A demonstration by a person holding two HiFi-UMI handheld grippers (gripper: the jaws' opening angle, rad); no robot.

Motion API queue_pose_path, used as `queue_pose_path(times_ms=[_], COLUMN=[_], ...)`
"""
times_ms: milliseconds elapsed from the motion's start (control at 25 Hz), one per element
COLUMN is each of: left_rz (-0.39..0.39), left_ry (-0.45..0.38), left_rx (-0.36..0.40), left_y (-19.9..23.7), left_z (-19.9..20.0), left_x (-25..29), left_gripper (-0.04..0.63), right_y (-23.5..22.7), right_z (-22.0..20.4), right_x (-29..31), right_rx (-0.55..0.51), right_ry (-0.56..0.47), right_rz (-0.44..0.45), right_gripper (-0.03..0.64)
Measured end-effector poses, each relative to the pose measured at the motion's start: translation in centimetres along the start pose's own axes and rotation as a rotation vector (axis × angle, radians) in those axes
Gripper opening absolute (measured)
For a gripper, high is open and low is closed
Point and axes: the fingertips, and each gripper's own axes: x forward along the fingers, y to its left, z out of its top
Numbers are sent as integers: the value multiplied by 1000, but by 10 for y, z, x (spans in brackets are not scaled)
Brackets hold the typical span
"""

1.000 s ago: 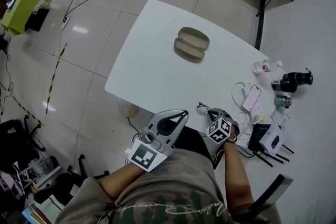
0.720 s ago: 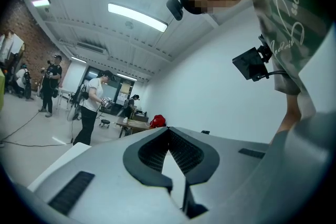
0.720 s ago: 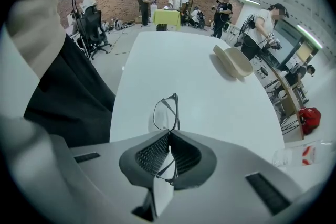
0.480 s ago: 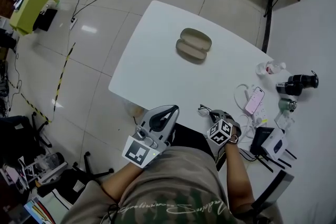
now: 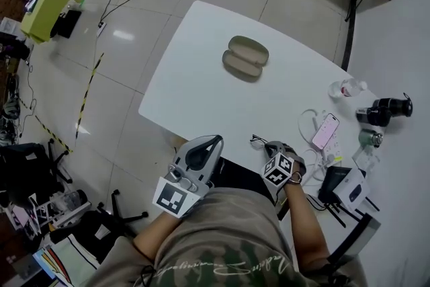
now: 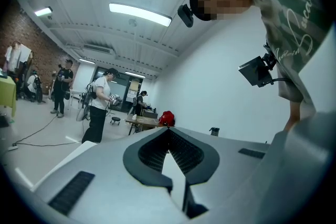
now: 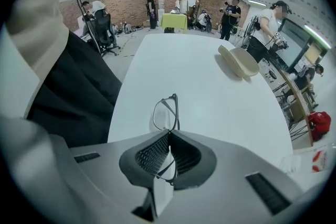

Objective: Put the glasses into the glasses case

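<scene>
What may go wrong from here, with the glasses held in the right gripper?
1. The right gripper pinches the glasses only by the thin frame, so they might twist or slip during the carry.
2. The open glasses case lies far across the table; a tilted pair could catch its edge.

The grey plastic left gripper (image 5: 205, 144), on a bare forearm (image 5: 144, 239), tilts upward, its jaws closed tip to tip with nothing between them. The matching right gripper (image 5: 268, 146) clamps thin dark-framed glasses (image 7: 166, 112); one lens juts beyond its jaws.
</scene>
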Motion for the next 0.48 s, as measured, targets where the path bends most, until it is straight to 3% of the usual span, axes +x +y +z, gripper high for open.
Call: queue_pose_path(times_ms=[320,480], left_rz=[-21,-49], left_ry=[2,1], left_rx=[26,43], left_y=[-7,-1], left_z=[7,12], left_x=[3,7], left_gripper=[0,0], right_y=[6,4], right_z=[4,11], right_x=[4,3], right_rx=[9,41], right_ry=[-27,-43], right_rz=[15,-19], right_gripper=[21,21])
